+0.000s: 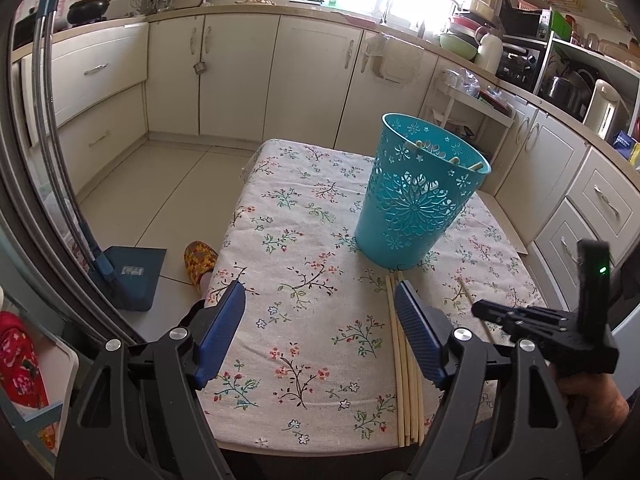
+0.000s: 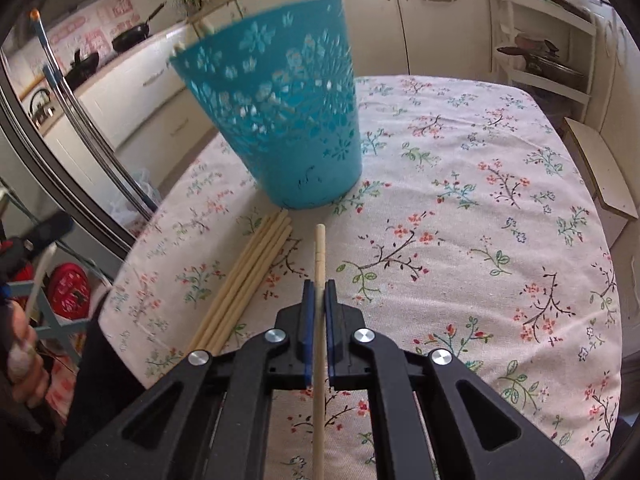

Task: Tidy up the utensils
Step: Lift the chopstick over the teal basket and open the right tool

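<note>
A teal perforated basket (image 1: pixel 420 204) (image 2: pixel 280 112) stands upright on the flowered tablecloth (image 1: pixel 304 240), with chopstick ends poking above its rim (image 1: pixel 452 160). A bundle of several wooden chopsticks (image 1: pixel 404 380) (image 2: pixel 248 276) lies on the cloth in front of it. My left gripper (image 1: pixel 320 296) is open above the cloth, its right finger over the bundle and nothing between the pads. My right gripper (image 2: pixel 319 286) is shut on a single chopstick (image 2: pixel 319 248), which points toward the basket's base and hangs a little above the cloth. The right gripper (image 1: pixel 478 308) also shows in the left wrist view.
A blue dustpan (image 1: pixel 132 276) and a patterned slipper (image 1: pixel 200 260) are on the tiled floor left of the table. Kitchen cabinets (image 1: pixel 240 76) ring the room. A white shelf rack (image 2: pixel 540 40) and a low wooden step (image 2: pixel 600 168) stand past the table's far right corner.
</note>
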A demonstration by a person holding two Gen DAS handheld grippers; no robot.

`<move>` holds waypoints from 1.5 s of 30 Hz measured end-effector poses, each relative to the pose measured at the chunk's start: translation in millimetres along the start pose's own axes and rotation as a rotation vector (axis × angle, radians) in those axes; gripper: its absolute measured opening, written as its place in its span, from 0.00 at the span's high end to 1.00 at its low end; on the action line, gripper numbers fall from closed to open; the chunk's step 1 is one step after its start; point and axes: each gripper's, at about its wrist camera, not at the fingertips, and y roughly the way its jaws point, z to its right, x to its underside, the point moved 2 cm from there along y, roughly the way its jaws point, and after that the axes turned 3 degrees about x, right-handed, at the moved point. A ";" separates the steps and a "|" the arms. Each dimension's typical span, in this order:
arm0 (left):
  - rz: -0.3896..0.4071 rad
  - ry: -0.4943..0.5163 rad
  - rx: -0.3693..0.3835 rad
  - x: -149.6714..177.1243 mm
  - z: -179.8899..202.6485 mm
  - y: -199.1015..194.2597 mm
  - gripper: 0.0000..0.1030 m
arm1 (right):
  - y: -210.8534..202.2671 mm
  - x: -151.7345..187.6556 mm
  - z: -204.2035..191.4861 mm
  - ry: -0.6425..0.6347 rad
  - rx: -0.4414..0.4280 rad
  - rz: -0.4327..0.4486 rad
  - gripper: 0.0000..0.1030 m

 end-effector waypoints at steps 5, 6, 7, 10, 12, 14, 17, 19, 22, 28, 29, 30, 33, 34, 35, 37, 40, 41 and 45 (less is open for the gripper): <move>-0.003 0.008 -0.004 1.0 3.2 0.1 0.29 | -31.0 -15.9 0.8 0.023 -0.041 0.095 0.95; -0.005 0.008 -0.005 1.5 3.5 0.4 0.29 | -38.0 -19.5 0.4 0.028 -0.050 0.118 0.95; -0.007 0.007 -0.005 2.6 3.7 0.9 0.29 | -42.9 -21.9 1.3 0.032 -0.058 0.136 0.94; -0.018 0.004 -0.008 4.2 5.0 3.5 0.29 | -59.4 -33.3 0.0 0.053 -0.093 0.201 0.94; -0.025 0.004 -0.010 5.0 6.2 5.4 0.29 | -70.1 -44.8 -1.6 0.059 -0.117 0.247 0.94; -0.030 0.005 -0.012 5.1 7.0 6.7 0.29 | -78.2 -55.1 -4.1 0.058 -0.138 0.287 0.94; -0.037 -0.001 -0.013 5.1 7.0 8.9 0.29 | -89.1 -77.0 -10.3 0.053 -0.176 0.355 0.94; -0.042 -0.005 -0.014 4.9 6.4 10.9 0.28 | -95.6 -93.9 -16.7 0.042 -0.198 0.408 0.94; -0.051 -0.015 -0.012 4.4 5.1 14.1 0.28 | -107.3 -128.2 -30.0 0.027 -0.226 0.519 0.94; -0.056 -0.026 -0.005 1.6 3.8 20.3 0.28 | -109.0 -179.0 -51.2 -0.002 -0.207 0.699 0.94; -0.055 -0.029 -0.005 0.9 3.1 21.1 0.28 | -103.8 -187.3 -52.5 -0.001 -0.200 0.720 0.94; -0.055 -0.032 -0.005 -0.1 1.9 21.9 0.28 | -98.8 -192.9 -52.4 0.003 -0.187 0.734 0.94; -0.050 -0.047 -0.006 -3.7 -2.2 24.5 0.28 | -74.6 -204.4 -46.0 0.020 -0.144 0.749 0.94; -0.049 -0.050 -0.007 -4.6 -3.4 25.6 0.27 | -67.0 -204.9 -43.0 0.024 -0.136 0.742 0.94; -0.050 -0.052 -0.008 -4.9 -4.5 26.5 0.27 | -56.0 -205.2 -39.0 0.029 -0.125 0.723 0.94; -0.054 -0.060 -0.010 -5.7 -7.4 30.5 0.27 | -41.9 -203.4 -33.6 0.029 -0.107 0.692 0.94; -0.068 -0.068 -0.014 -4.9 -10.4 37.8 0.27 | -21.6 -197.5 -27.1 0.018 -0.084 0.635 0.94; -0.073 -0.069 -0.015 -4.0 -10.7 39.7 0.27 | -18.2 -195.6 -26.5 0.017 -0.083 0.623 0.94; -0.081 -0.067 -0.014 -2.6 -8.6 42.7 0.27 | -14.9 -186.2 -24.6 0.007 -0.085 0.585 0.94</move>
